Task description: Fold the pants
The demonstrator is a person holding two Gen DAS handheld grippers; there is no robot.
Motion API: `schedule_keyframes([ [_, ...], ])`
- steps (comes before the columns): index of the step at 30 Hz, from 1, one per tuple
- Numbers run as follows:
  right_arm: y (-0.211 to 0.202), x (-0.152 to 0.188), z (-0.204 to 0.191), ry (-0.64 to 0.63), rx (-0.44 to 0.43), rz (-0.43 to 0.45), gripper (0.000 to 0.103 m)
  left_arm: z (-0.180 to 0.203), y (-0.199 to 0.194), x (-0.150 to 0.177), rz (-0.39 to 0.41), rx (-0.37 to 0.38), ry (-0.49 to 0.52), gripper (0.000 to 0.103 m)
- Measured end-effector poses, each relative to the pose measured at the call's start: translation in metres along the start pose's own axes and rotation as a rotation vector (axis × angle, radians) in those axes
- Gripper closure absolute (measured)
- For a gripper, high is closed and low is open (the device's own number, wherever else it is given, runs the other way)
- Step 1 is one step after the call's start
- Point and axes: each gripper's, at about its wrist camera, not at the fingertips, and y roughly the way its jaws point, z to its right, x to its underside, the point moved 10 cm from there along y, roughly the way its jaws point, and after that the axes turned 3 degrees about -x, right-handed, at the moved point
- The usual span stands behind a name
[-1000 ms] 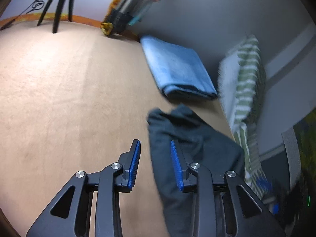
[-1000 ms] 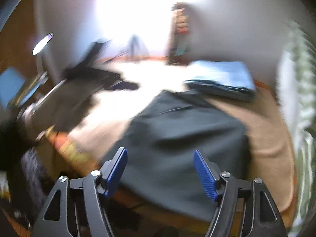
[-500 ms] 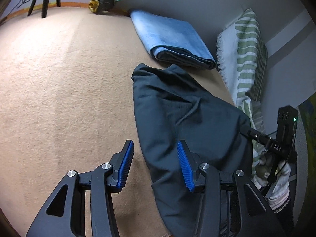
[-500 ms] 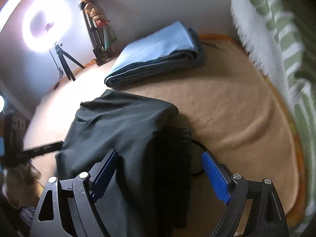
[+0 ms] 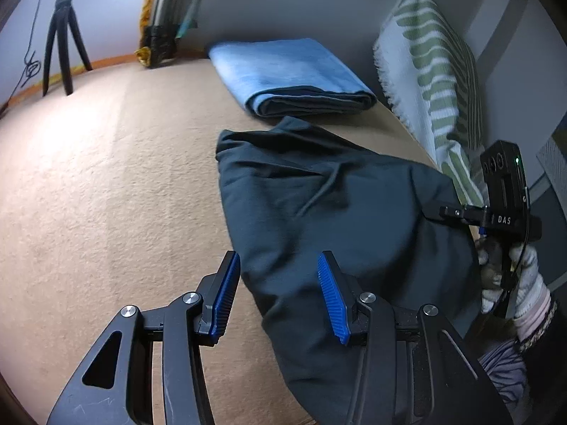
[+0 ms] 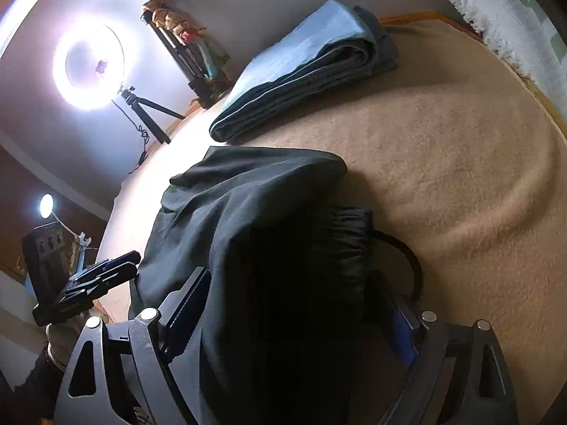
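Two grippers on show and one pair of dark pants (image 5: pixel 326 205) between them, lying on the tan blanket (image 5: pixel 106 184) near its edge, bunched and partly doubled over. Left gripper (image 5: pixel 280 297) sits low at the near edge of the cloth, blue pads spread wide, the pants' left border running between them, nothing pinched that I can see. Over in the right wrist view, the right gripper (image 6: pixel 294 318) is spread as well, and the dark fabric is heaped right between its fingers, the gathered waistband (image 6: pixel 351 241) crumpled there with a drawcord looping out onto the blanket beside it; whether the pads touch the cloth I cannot tell, it's too dark down there. From the left view that right gripper (image 5: pixel 450 211) reaches the far right edge of the pants, held in a white-gloved hand (image 5: pixel 514 276). Beyond the pants, just apart from them, lies a folded blue towel (image 5: pixel 290 74). A green-striped cloth (image 5: pixel 432 71) stands along the right side. Back by the wall, a ring light (image 6: pixel 88 67) glows on its tripod (image 6: pixel 149 109).
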Motion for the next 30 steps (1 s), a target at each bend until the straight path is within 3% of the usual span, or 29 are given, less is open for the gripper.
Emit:
schedule_keyframes([
  [12,0.001,0.004,-0.002,-0.027,-0.012,0.016,0.025,0.0,0.027,0.004,-0.058,0.019,-0.022,0.059],
  [14,0.0,0.005,-0.001,-0.029,-0.009,0.016,0.034,0.001,0.027,0.002,-0.046,0.051,-0.043,0.051],
  [18,0.002,0.008,-0.003,0.002,-0.046,0.01,0.047,0.001,0.027,-0.002,-0.03,0.111,-0.091,0.051],
  [19,0.002,0.007,-0.005,-0.004,-0.04,0.014,0.05,0.001,0.027,-0.003,-0.027,0.121,-0.099,0.059],
  [20,0.0,0.006,-0.008,0.001,-0.046,0.021,0.055,0.002,0.028,-0.003,-0.028,0.132,-0.107,0.077],
  [22,-0.004,0.005,-0.014,0.005,-0.065,0.031,0.065,0.002,0.031,-0.004,-0.034,0.155,-0.133,0.088],
  [30,-0.018,0.001,-0.042,-0.066,-0.029,0.067,0.075,0.009,0.02,-0.014,0.009,0.171,-0.134,0.095],
])
